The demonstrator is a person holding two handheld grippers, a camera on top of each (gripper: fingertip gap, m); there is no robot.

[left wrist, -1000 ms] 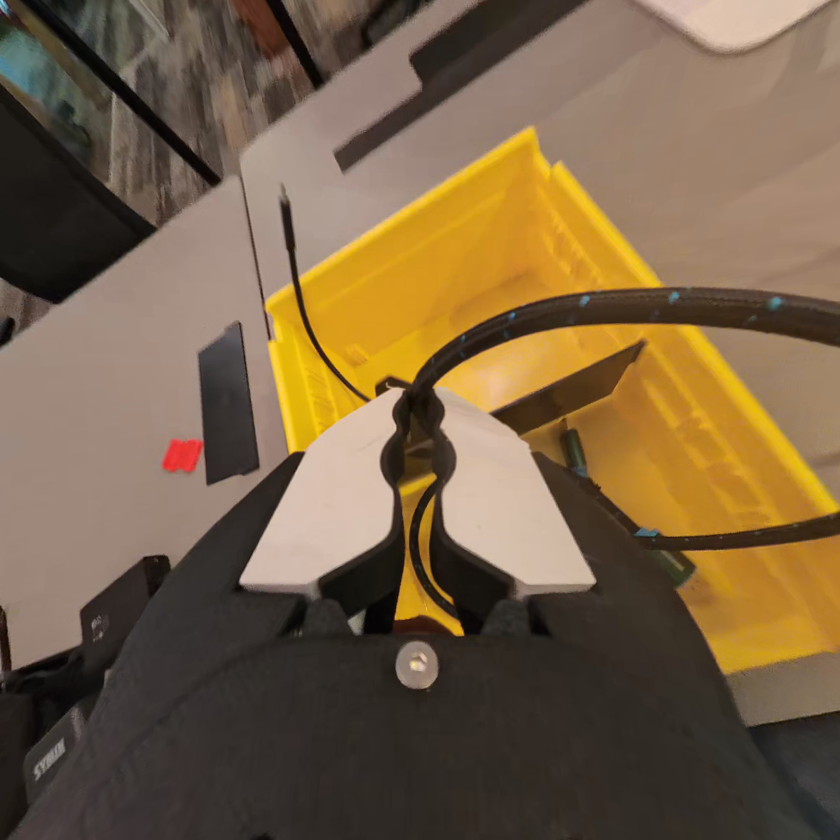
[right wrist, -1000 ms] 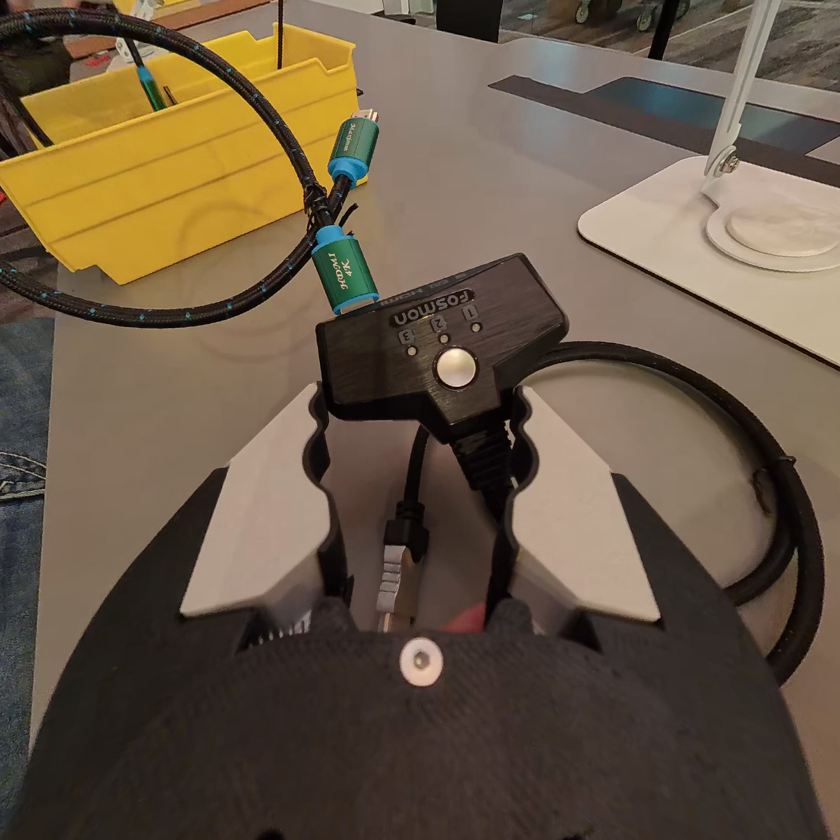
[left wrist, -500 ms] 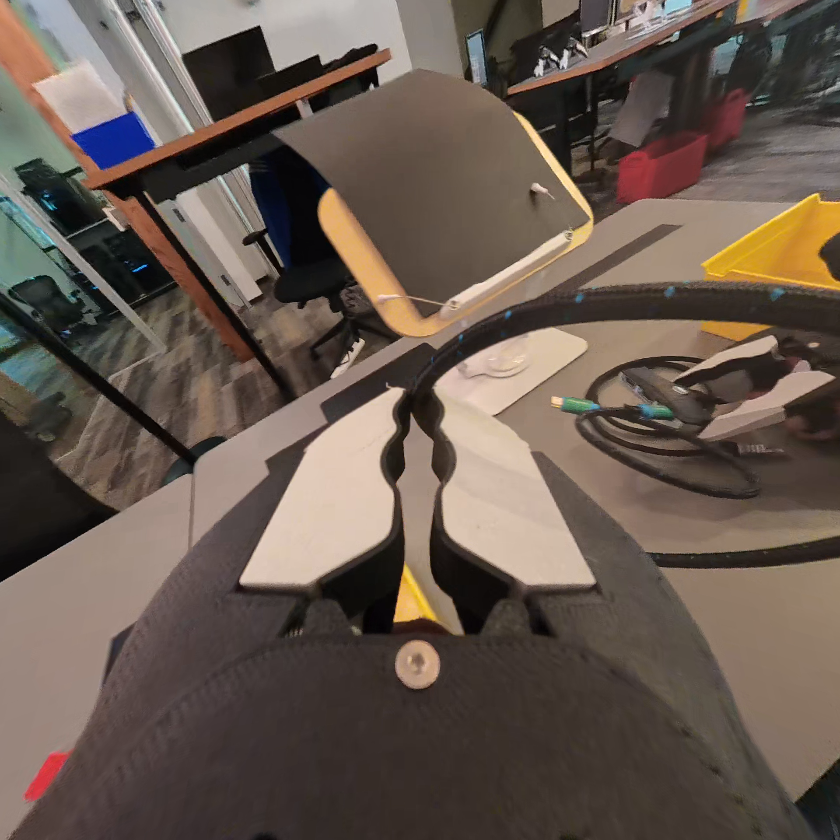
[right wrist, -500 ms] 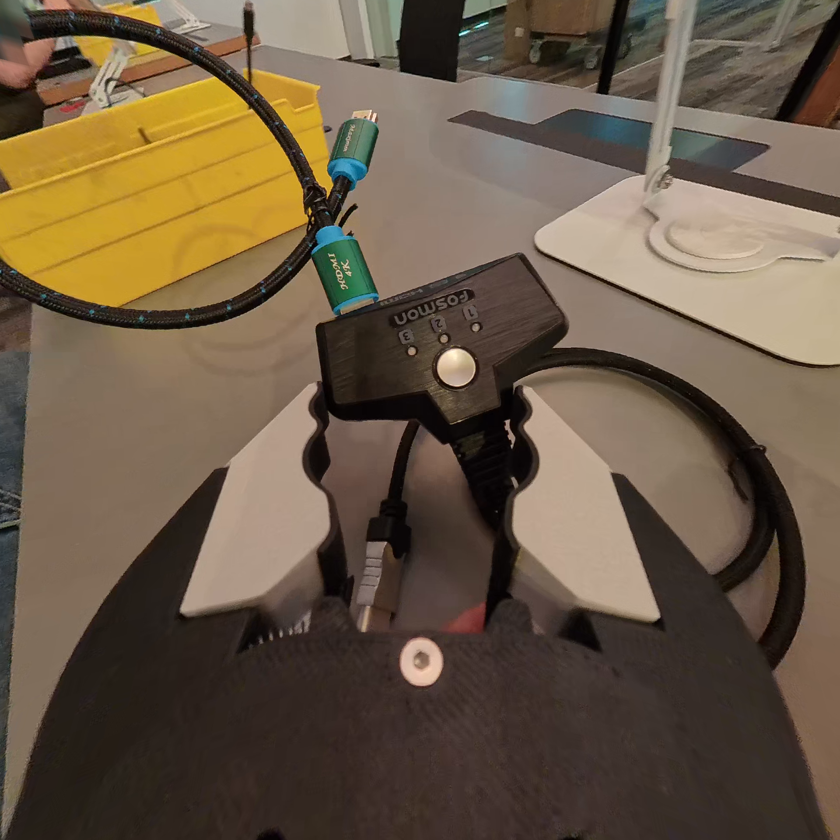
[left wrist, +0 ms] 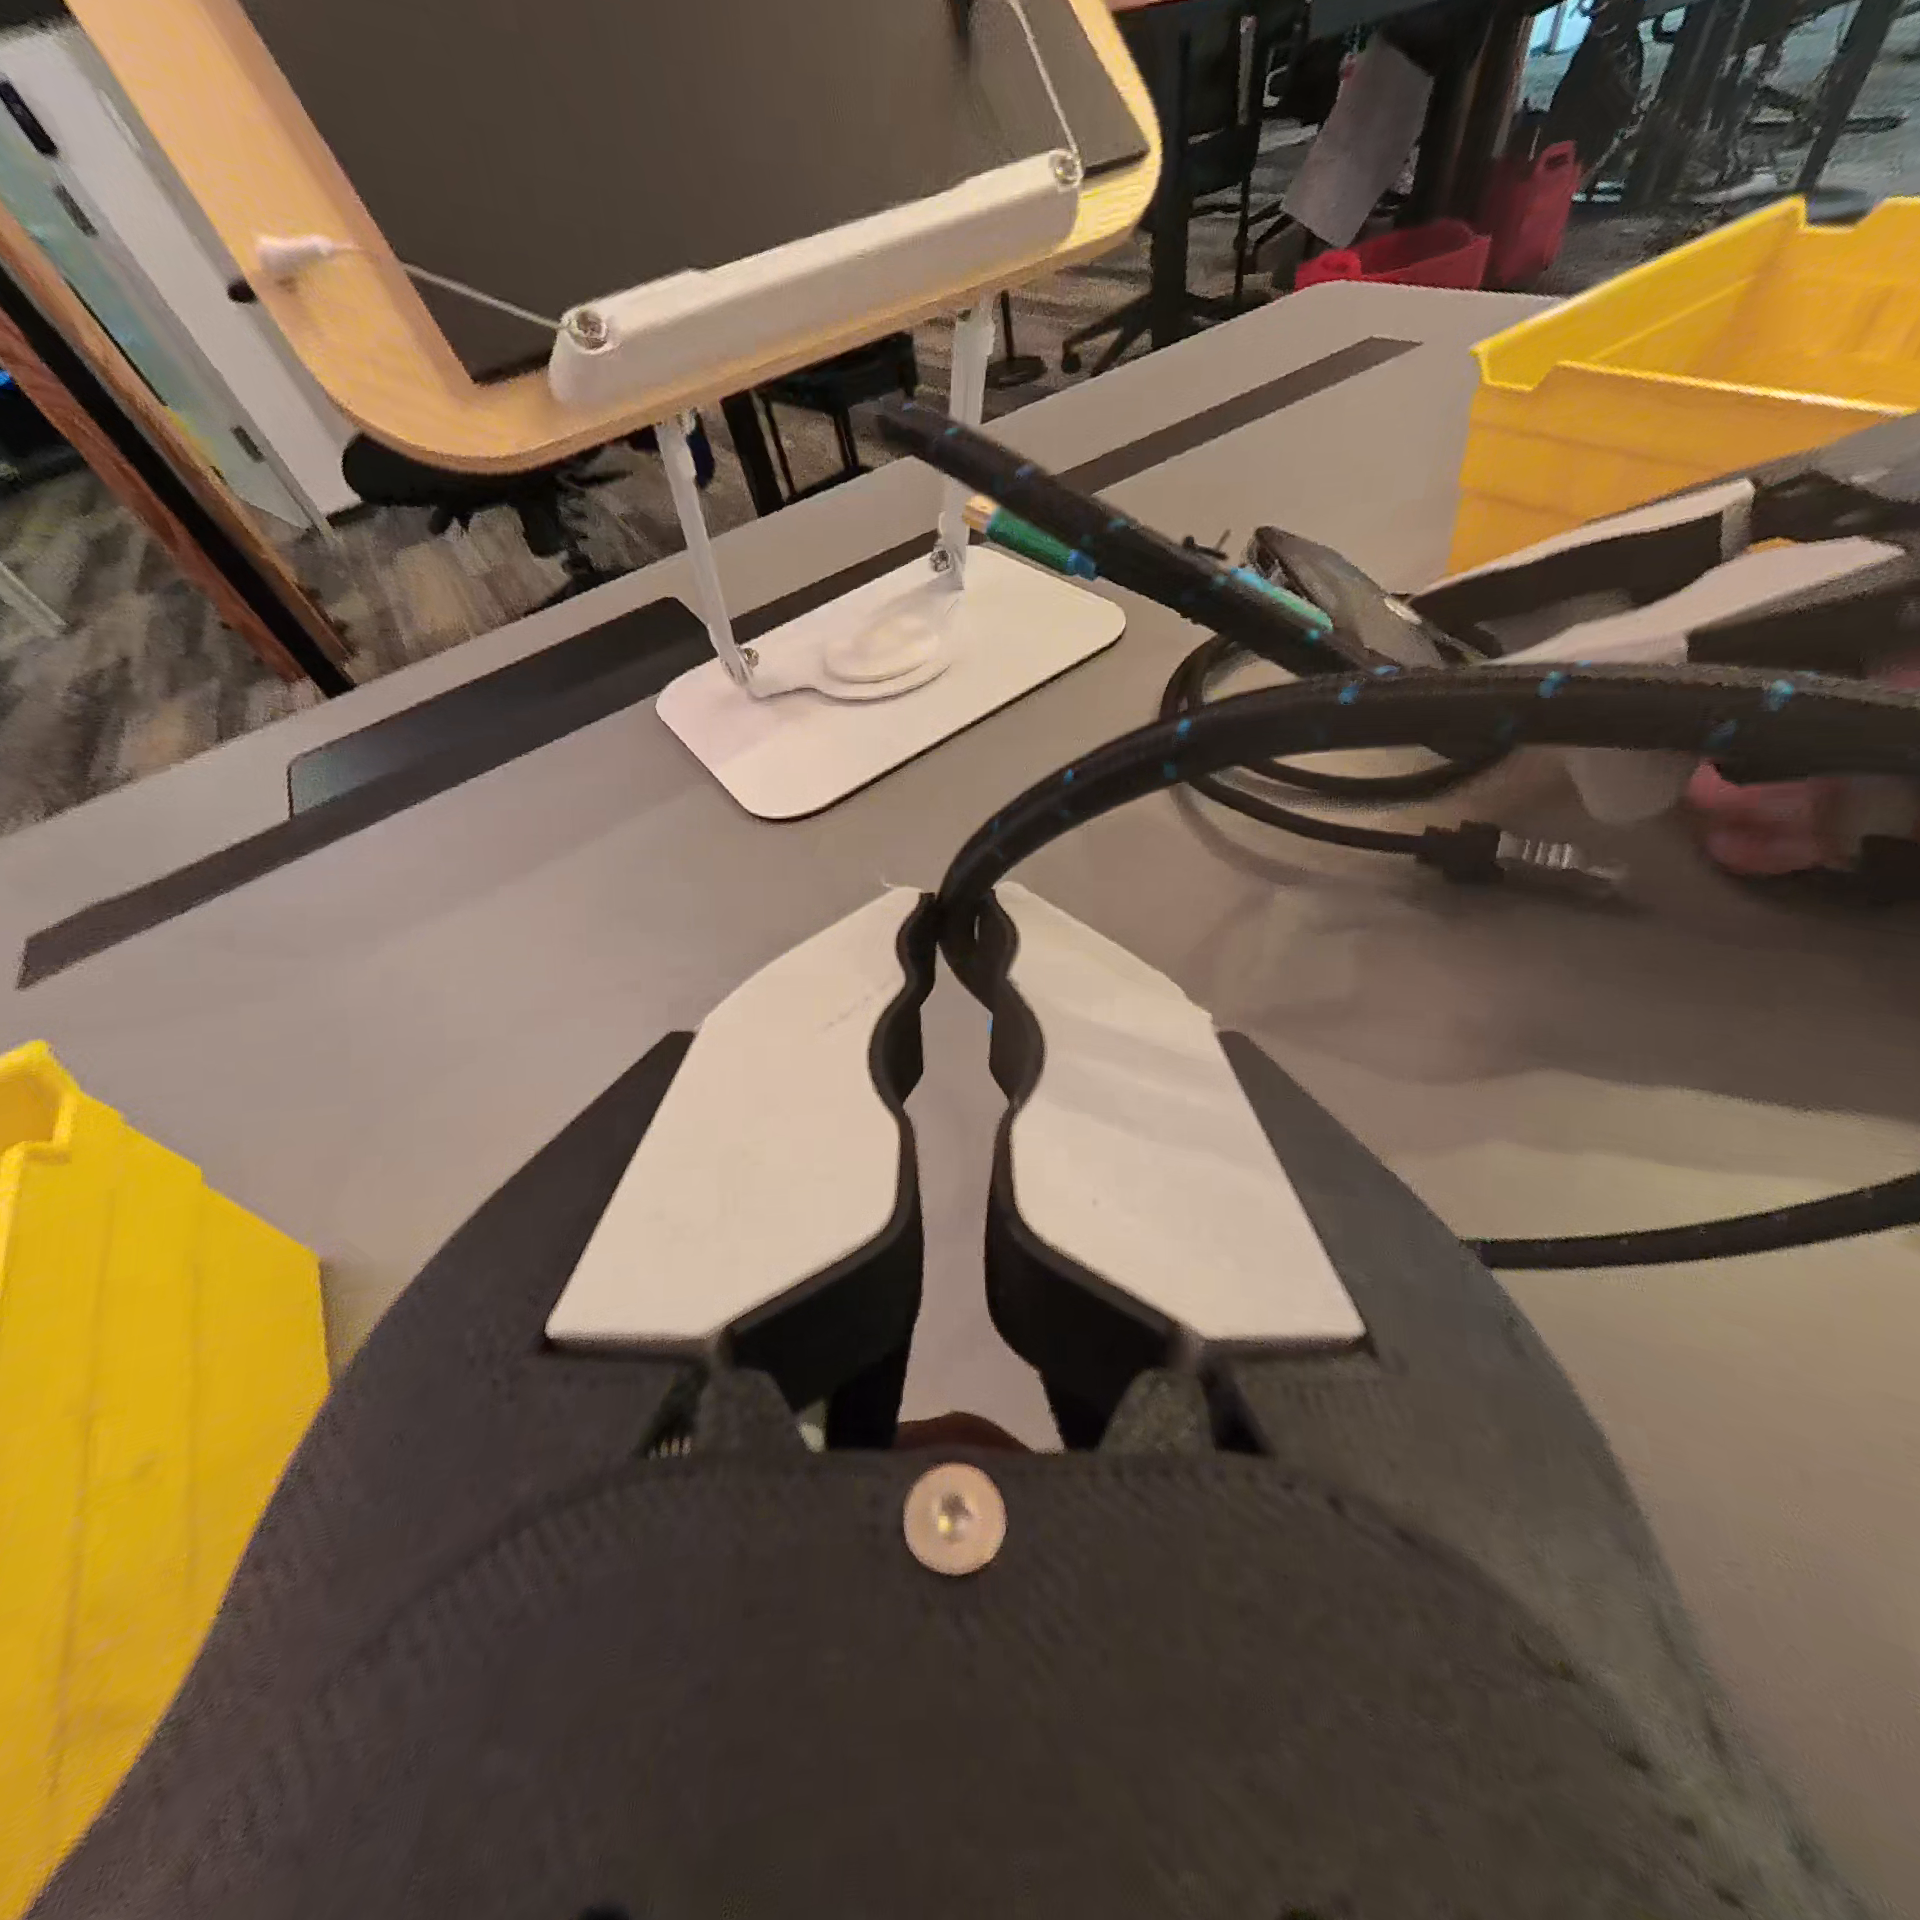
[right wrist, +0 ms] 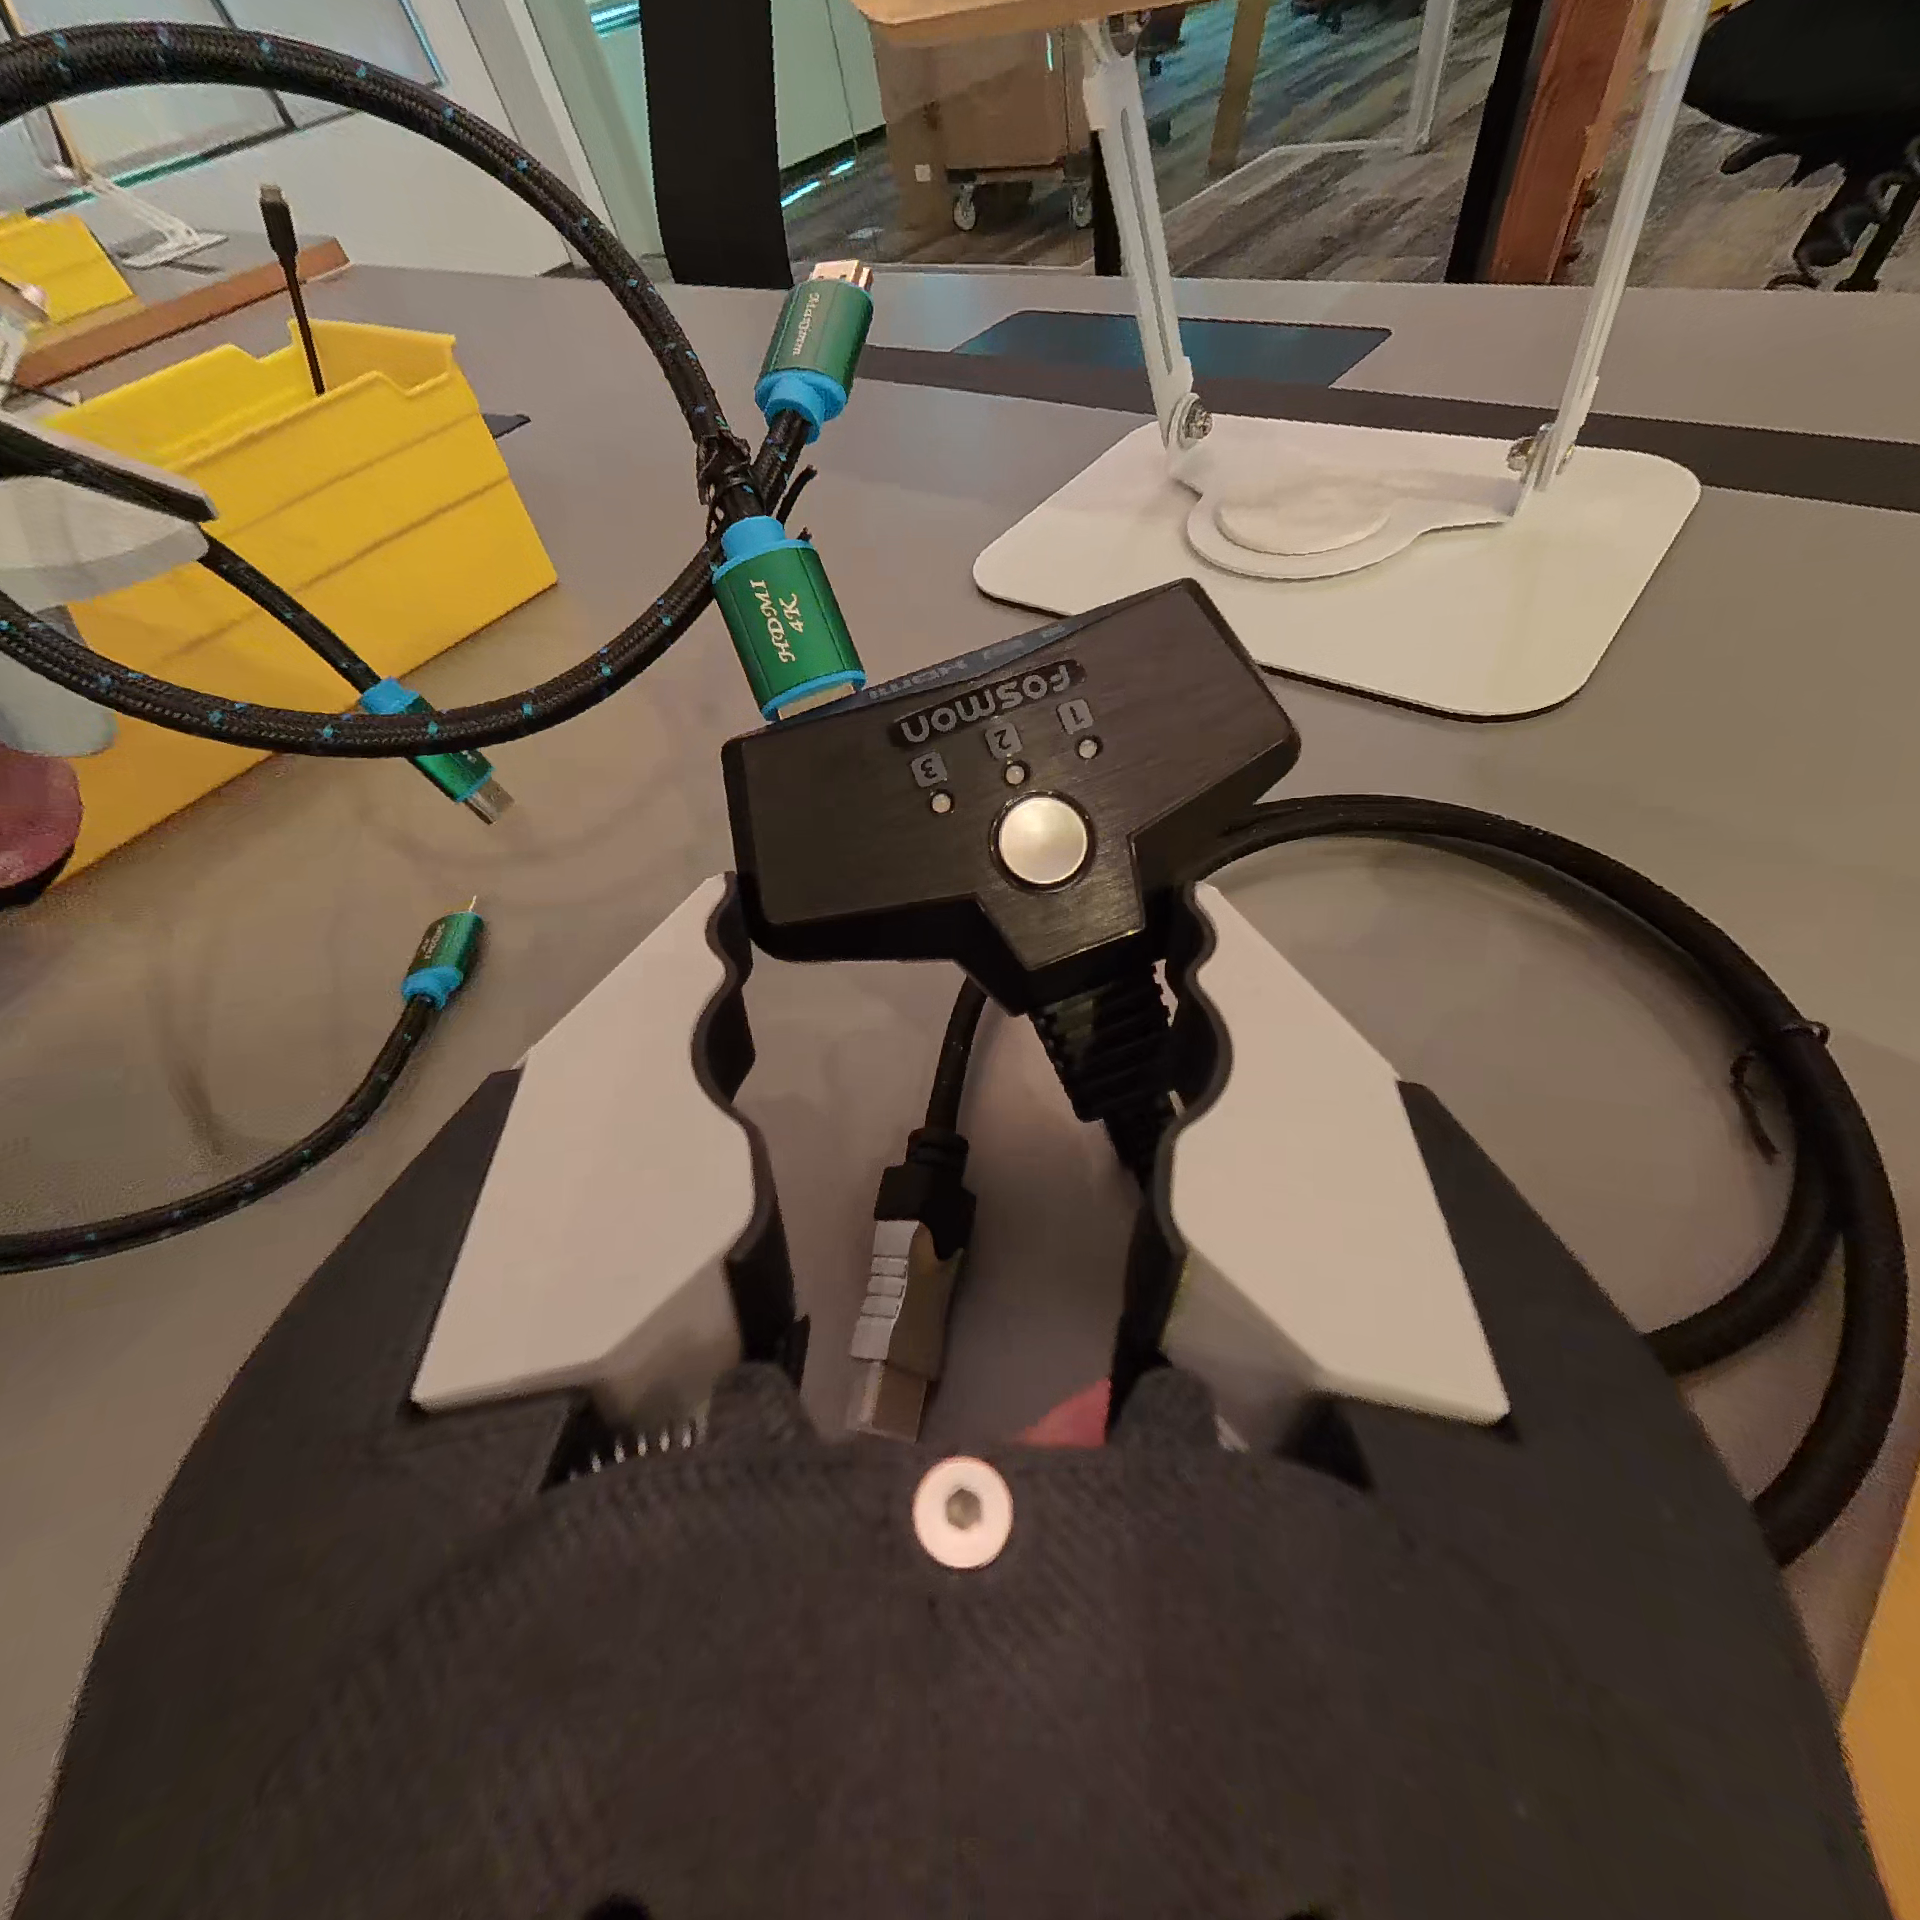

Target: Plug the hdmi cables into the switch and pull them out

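A: Table (right wrist: pixel 312 1039), grey, carries everything; a yellow bin (right wrist: pixel 343 540) stands ahead-left of the right gripper (right wrist: pixel 961 914), a white stand base (right wrist: pixel 1403 582) ahead-right.

B: And the switch (right wrist: pixel 1018 790)?

A: Black, T-shaped, one round metal button under three small indicator lights. It lies at the right gripper's tips, its narrow stem between the part-closed fingers (right wrist: pixel 1288 1143), which clamp it at the stem. Its port edge faces away from that gripper.

B: Which plug is seated?

A: One green plug (right wrist: pixel 795 634) meets the far-left port, long axis tilted up and away from the switch. A second green plug (right wrist: pixel 816 327), beyond it, points up, free.

B: The left gripper (left wrist: pixel 956 914)?

A: Nearly closed, pinching the braided cable (left wrist: pixel 1351 707) at its tips. The cable arcs ahead-right toward the switch. By judgement, the left gripper is the one placed to plug or pull along the port axis.
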